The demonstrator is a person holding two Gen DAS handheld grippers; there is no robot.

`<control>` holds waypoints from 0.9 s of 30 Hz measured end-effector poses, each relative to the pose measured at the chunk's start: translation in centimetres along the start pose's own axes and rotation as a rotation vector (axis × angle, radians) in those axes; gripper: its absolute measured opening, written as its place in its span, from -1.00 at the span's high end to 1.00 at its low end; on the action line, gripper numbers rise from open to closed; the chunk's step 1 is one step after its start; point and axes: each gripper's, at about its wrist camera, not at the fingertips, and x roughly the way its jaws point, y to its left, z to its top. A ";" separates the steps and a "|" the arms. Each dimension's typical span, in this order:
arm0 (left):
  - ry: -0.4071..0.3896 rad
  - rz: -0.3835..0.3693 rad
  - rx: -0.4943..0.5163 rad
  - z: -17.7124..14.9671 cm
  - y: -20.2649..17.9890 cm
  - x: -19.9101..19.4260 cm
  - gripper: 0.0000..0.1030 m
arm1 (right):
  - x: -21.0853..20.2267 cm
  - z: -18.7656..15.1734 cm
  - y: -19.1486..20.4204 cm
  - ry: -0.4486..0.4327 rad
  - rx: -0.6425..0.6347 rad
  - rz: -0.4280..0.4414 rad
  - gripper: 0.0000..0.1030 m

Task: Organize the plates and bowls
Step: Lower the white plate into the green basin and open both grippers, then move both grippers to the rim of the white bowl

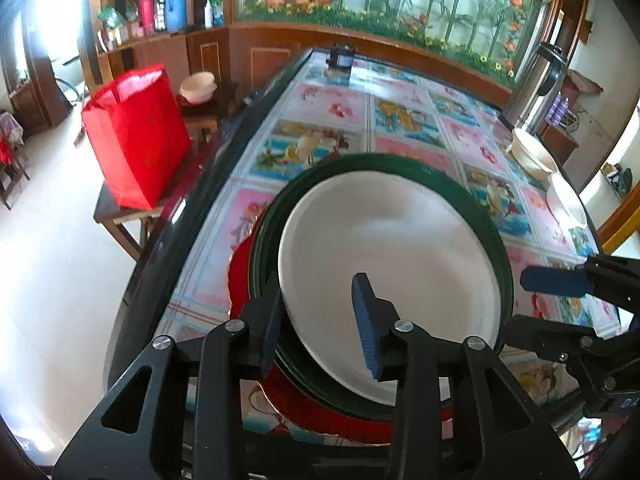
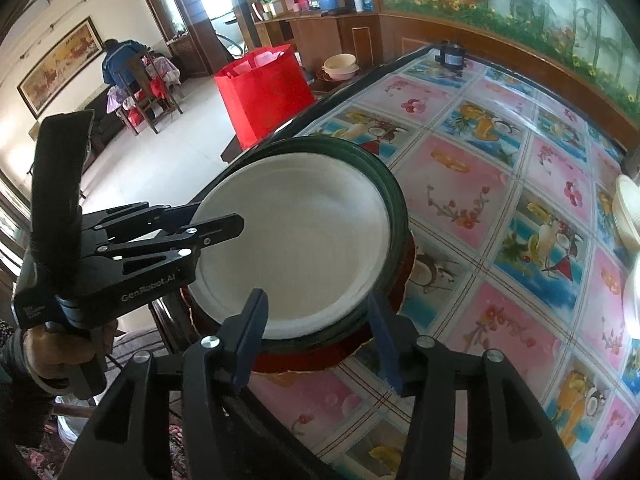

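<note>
- Your stack sits near the edge of the bench [image 2: 480, 208]: the white plate [image 1: 392, 264] lies nested in the dark green plate [image 1: 486, 216], and a red plate [image 1: 240, 280] shows beneath both.
- Your left tool [image 1: 320, 320] has its jaws partly open around the near-left rim of the stack. The pads do not look pressed on the rim, so it appears to hold nothing.
- Your right tool [image 2: 318, 340] stands wider, its jaws either side of the near rim of the stack, also with no grip that I can see.
- The step in hand looks like settling the white plate and letting go. Check that it sits centred in the green one before you pull away.
- Draw each tool back along its own line, low and straight, so a pad does not catch a rim and drag the stack toward the edge.
- The stack seems to overhang the red plate on one side. If it rocks, nudge it square before fetching more.
- The pale bowls [image 1: 536, 152] wait at the far right side of the bench, well apart from the stack. They are likely your next pick, so approach them from above the rim.
</note>
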 end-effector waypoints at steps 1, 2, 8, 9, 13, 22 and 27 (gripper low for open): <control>-0.008 0.000 0.001 0.1 0.0 -0.2 0.19 | -0.1 -0.1 -0.1 -0.003 0.005 0.004 -0.02; -0.014 0.001 0.001 0.1 -0.1 -0.3 0.13 | -0.2 -0.2 -0.2 -0.005 0.009 0.007 -0.02; -0.128 0.060 0.033 0.8 -0.6 -2.7 -0.22 | -0.9 -1.1 -1.4 -0.034 0.060 0.051 -0.24; -0.147 0.068 0.037 1.0 -0.6 -3.1 -0.22 | -1.0 -1.2 -1.7 -0.037 0.071 0.056 -0.25; -0.170 0.060 0.038 1.6 -1.0 -3.6 -0.22 | -1.4 -1.9 -3.1 -0.049 0.118 0.066 -0.29; -0.179 -0.013 0.060 2.4 -4.5 -3.7 -0.22 | -3.0 -3.7 -5.1 -0.072 0.173 0.039 -0.45; -0.147 -0.087 0.070 3.1 -7.7 -2.8 -0.22 | -4.3 -5.2 -7.5 -0.091 0.224 0.016 -0.50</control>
